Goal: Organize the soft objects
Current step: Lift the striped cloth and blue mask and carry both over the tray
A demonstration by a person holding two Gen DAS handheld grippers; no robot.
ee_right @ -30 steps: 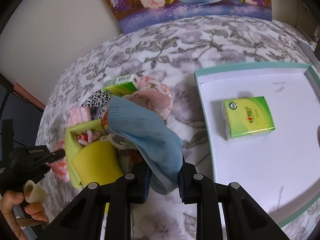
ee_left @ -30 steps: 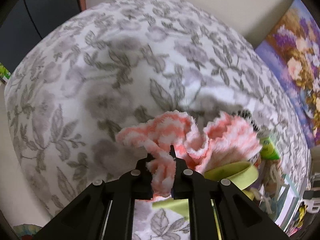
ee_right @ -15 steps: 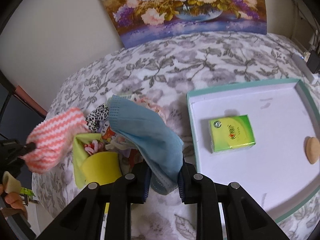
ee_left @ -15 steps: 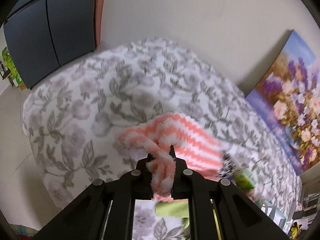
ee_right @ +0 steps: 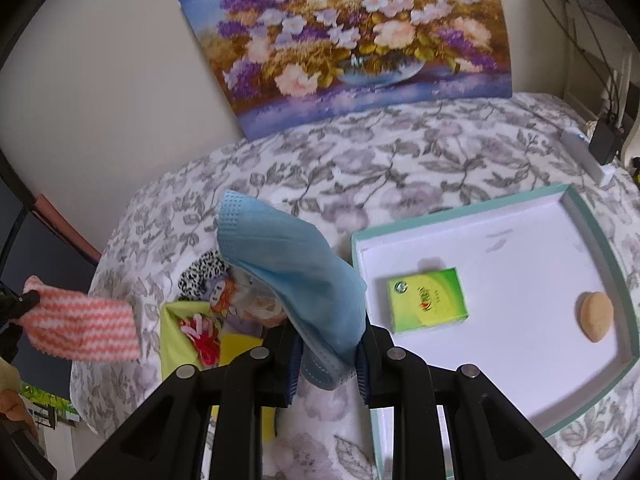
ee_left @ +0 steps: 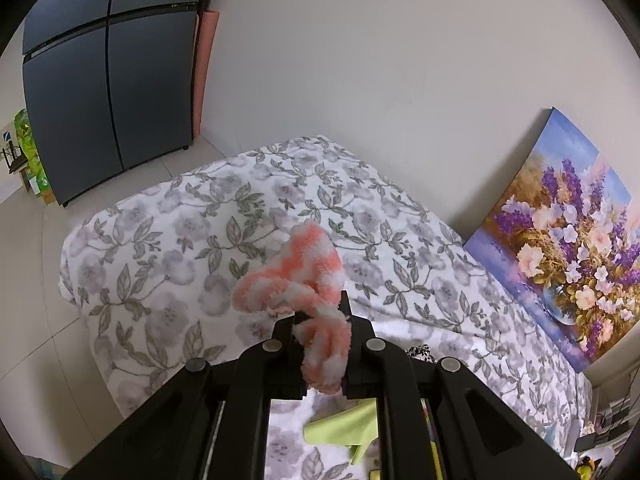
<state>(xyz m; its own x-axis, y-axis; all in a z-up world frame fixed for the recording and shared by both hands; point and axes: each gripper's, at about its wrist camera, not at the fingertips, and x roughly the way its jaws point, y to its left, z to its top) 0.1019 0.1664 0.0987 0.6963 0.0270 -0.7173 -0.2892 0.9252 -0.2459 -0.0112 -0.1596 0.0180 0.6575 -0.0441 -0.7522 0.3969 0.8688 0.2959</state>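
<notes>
- Left tongs [ee_left: 322,334] are pinching the orange-and-white striped cloth [ee_left: 296,280] by a bunched fold; it is hanging in the air off the left edge of the bed [ee_right: 400,160], clear of the cover.
- Right tongs [ee_right: 328,354] are pressing together on the blue face mask [ee_right: 292,264], gripping its lower hem; the rest is standing up in front of the camera, above the pile [ee_right: 216,308] near the bed's left edge.
- White tray [ee_right: 592,240] with a teal rim is sitting on the bed toward the right edge, just beside the pile.
- Risks, as I'm judging them:
  - Cloth is being held by a thin twisted bit only; a quick swing could be pulling it out of the grip and dropping it on the floor [ee_left: 36,280].
  - Mask grip is sitting on the hem edge; its ear loops, which I cannot see, could be snagging on pile items and dragging them along.
  - Mask is blocking part of the right wrist view, so aiming the drop into the tray is getting harder.
  - Both loads are limp, so either could be landing half over the tray rim.
- Count:
  - 1 striped cloth, 1 blue mask, both in hand.
  - 1 tray, holding 1 green tissue pack [ee_right: 428,300] and 1 beige oval sponge [ee_right: 595,316].
  - Pile: 1 yellow-green cloth [ee_right: 176,332], 1 black-and-white spotted piece [ee_right: 200,272], 1 red-and-white yarn tuft [ee_right: 202,332]; the rest is too tangled to count.
  - 1 flower painting [ee_right: 352,36] leaning on the wall at the bed's far edge.
</notes>
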